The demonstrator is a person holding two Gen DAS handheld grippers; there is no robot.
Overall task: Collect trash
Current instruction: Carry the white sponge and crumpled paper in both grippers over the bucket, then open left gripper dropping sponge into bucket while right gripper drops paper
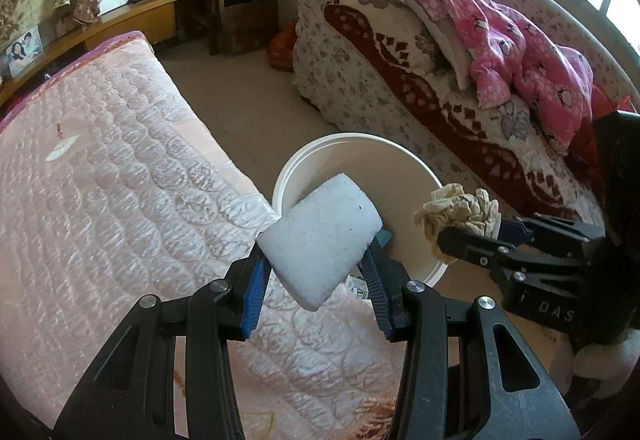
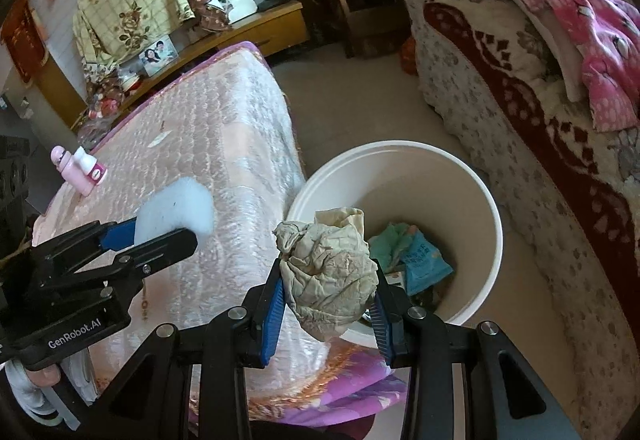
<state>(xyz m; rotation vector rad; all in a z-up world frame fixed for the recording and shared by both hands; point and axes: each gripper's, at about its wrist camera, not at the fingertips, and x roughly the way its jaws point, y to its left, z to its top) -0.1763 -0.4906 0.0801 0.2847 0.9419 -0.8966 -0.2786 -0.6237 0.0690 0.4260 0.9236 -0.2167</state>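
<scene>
Left gripper (image 1: 318, 272) clamps foam block (image 1: 320, 240) at the bin (image 2: 486, 240) rim's bed-side edge, right gripper (image 2: 328, 304) clamps crumpled glove (image 2: 328, 272) over the near rim; risk: early release drops either outside, onto bed (image 1: 120, 160) or floor.

bucket (image 2: 486, 260) between bed (image 2: 224, 144) and sofa (image 2: 520, 144) | wrappers (image 2: 420, 254) in bucket

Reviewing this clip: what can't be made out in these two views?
- Bucket contents, left wrist view: hidden by the white foam block.
- Bucket bottom, right wrist view: partly covered by the crumpled tan wad.
- Blue packet print, right wrist view: too small.
</scene>
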